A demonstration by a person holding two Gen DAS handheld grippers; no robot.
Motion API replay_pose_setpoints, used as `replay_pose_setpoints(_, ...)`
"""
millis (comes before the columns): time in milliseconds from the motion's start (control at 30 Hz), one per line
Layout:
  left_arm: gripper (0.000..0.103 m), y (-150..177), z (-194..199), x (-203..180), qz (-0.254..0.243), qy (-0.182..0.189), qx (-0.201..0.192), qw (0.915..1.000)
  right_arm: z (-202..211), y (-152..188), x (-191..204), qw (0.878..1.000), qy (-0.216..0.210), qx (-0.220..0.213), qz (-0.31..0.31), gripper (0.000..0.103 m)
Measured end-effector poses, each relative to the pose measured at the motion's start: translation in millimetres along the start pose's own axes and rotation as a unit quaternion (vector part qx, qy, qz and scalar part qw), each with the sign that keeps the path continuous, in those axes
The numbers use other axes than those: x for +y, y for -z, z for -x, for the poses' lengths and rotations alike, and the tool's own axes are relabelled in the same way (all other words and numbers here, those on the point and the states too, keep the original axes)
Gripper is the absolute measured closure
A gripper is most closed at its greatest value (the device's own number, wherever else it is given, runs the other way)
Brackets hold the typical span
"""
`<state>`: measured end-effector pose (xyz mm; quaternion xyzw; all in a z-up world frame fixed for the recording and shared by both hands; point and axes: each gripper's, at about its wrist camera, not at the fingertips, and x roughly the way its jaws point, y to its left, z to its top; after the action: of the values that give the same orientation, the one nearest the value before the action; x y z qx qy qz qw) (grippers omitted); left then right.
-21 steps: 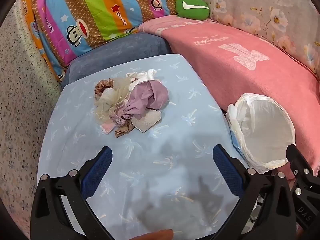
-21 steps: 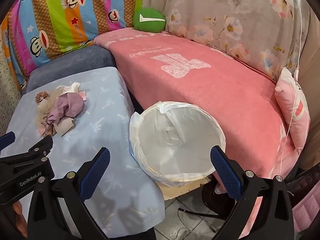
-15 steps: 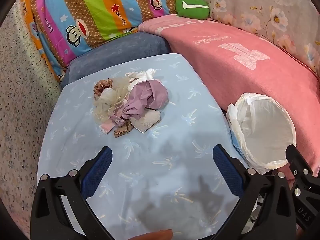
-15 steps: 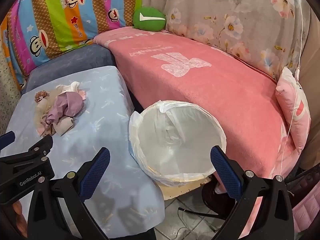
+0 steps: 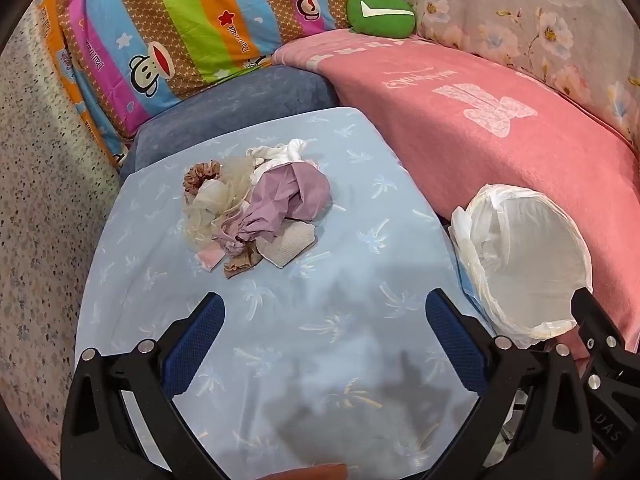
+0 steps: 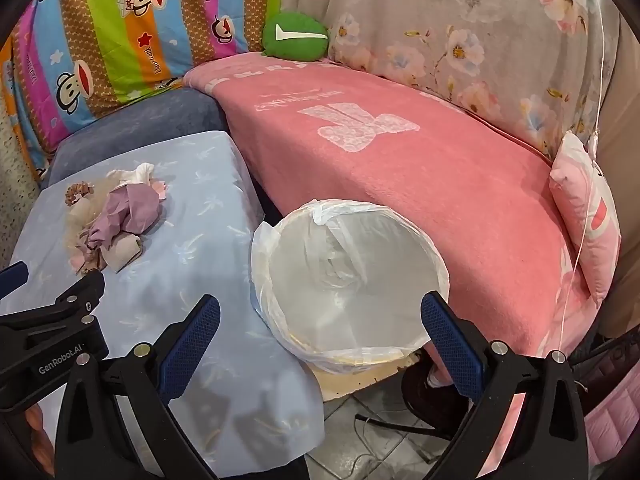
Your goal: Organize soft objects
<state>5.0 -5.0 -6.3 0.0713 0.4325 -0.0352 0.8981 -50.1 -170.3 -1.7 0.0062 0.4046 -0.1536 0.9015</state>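
A small heap of soft cloth items (image 5: pixel 256 204) lies on the light blue table cover (image 5: pixel 320 320): a mauve fabric piece, a cream gauzy piece, a brown scrunchie (image 5: pixel 200 174), white cloth and a beige sock. The same heap (image 6: pixel 112 216) shows at the left in the right wrist view. My left gripper (image 5: pixel 323 308) stands open over the cover, short of the heap, holding nothing. My right gripper (image 6: pixel 320 312) is open above a round bin lined with a white bag (image 6: pixel 348 280), which looks empty. The bin (image 5: pixel 524 268) stands right of the table.
A pink blanket (image 6: pixel 400 152) covers the sofa behind the bin. A striped cartoon quilt (image 5: pixel 192 28) and a green cushion (image 5: pixel 380 12) lie at the back. A small pink pillow (image 6: pixel 584 216) rests at the far right. Tiled floor with a cable (image 6: pixel 372 428) shows below the bin.
Both views have shifted only slightly; the heap sits a touch higher in the left wrist view. Both grippers stay open and nothing was picked up.
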Motion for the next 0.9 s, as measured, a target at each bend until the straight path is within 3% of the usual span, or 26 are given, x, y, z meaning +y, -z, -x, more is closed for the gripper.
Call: replay_pose_setpoints(900, 0.007, -1.2, 8.2, -11.4, -0.005, -0.003, -0.009, 0.9999, 3.7, 0.0, -3.9, 1.0, -0.001, -0.007, -0.004, 0.006)
